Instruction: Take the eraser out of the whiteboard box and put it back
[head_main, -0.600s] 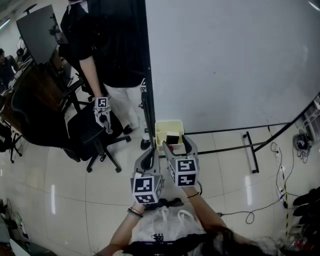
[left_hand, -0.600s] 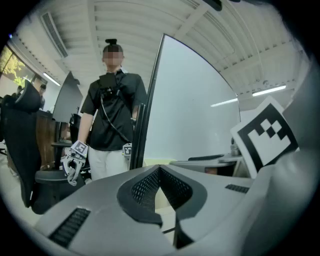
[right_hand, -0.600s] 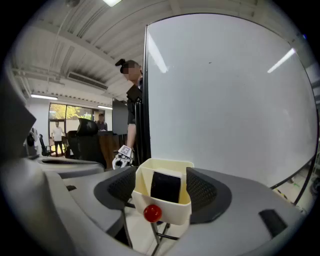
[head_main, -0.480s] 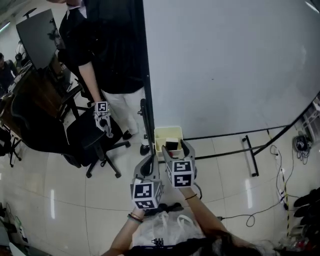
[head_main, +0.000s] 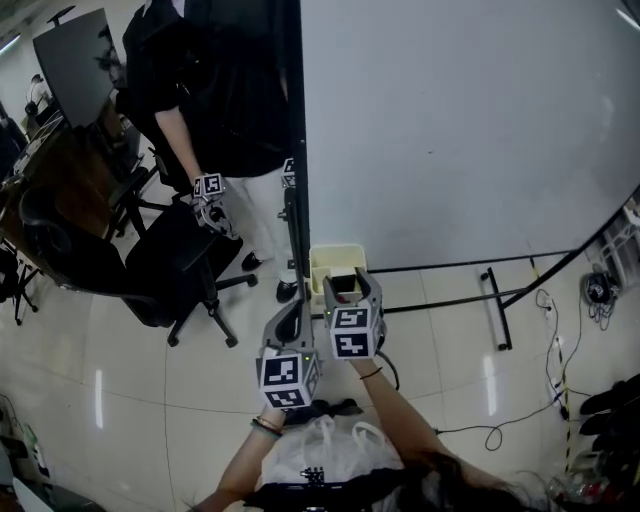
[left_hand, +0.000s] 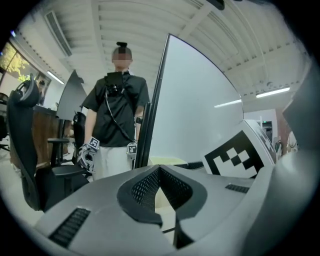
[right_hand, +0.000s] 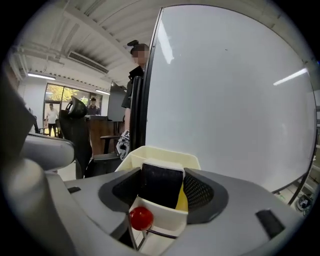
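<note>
A cream whiteboard box (head_main: 318, 262) hangs at the lower left corner of the whiteboard (head_main: 470, 120). In the right gripper view the black eraser (right_hand: 160, 181) with a white top stands upright in the box (right_hand: 150, 152), its lower end hidden behind the front wall. My right gripper (right_hand: 161, 191) has a pad against each side of the eraser and is shut on it; in the head view it (head_main: 350, 288) reaches into the box. My left gripper (head_main: 296, 306) hovers just left of the box, shut and empty, its tips (left_hand: 160, 170) touching.
A red knob (right_hand: 141, 218) on a wire sits at the box's front, and something yellow (right_hand: 183, 200) lies beside the eraser. A person in black (head_main: 215, 90) holding grippers (head_main: 208, 190) stands left of the board beside an office chair (head_main: 170, 260). Stand legs (head_main: 495, 305) and cables (head_main: 550, 300) cross the floor.
My right gripper has edged forward over the box. The other person's gripper hand has risen a little. My left gripper has kept its place beside the box.
</note>
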